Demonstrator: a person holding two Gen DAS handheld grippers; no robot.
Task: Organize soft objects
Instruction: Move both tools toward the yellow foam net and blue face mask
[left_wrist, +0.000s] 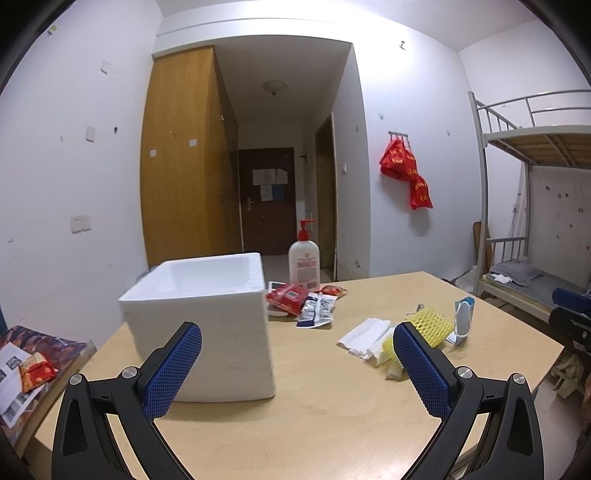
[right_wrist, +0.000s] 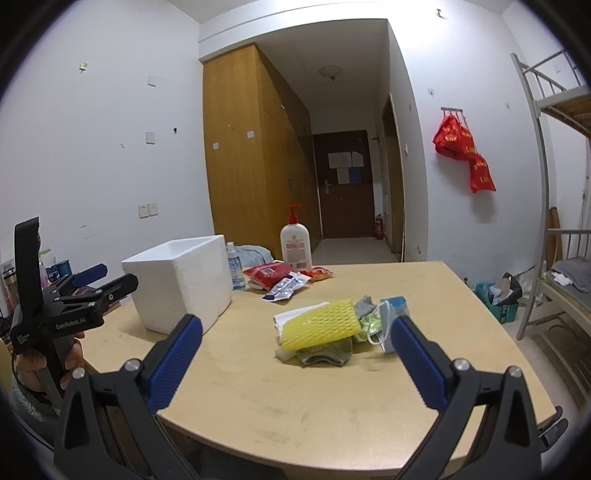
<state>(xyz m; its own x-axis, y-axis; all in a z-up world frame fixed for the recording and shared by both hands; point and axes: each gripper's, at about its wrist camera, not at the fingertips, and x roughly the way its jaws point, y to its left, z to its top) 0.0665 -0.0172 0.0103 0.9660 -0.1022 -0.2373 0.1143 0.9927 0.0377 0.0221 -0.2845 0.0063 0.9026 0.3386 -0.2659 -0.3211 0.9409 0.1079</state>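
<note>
A white foam box (left_wrist: 207, 317) stands open on the wooden table (left_wrist: 314, 406); it also shows in the right wrist view (right_wrist: 181, 280). A pile of soft things lies to its right: a yellow foam net (right_wrist: 319, 323), white folded cloth (left_wrist: 364, 336), a grey sock (right_wrist: 364, 304) and a face mask (right_wrist: 386, 321). The yellow net also shows in the left wrist view (left_wrist: 430, 325). My left gripper (left_wrist: 297, 363) is open and empty, just in front of the box. My right gripper (right_wrist: 295, 358) is open and empty, short of the pile.
A white pump bottle (left_wrist: 303, 258), red snack packets (left_wrist: 286, 297) and a blue-white packet (left_wrist: 316, 312) lie behind the box. A small spray bottle (right_wrist: 235, 269) stands beside the box. A bunk bed (left_wrist: 532, 206) is at the right. The left gripper's body (right_wrist: 70, 306) shows at the table's left edge.
</note>
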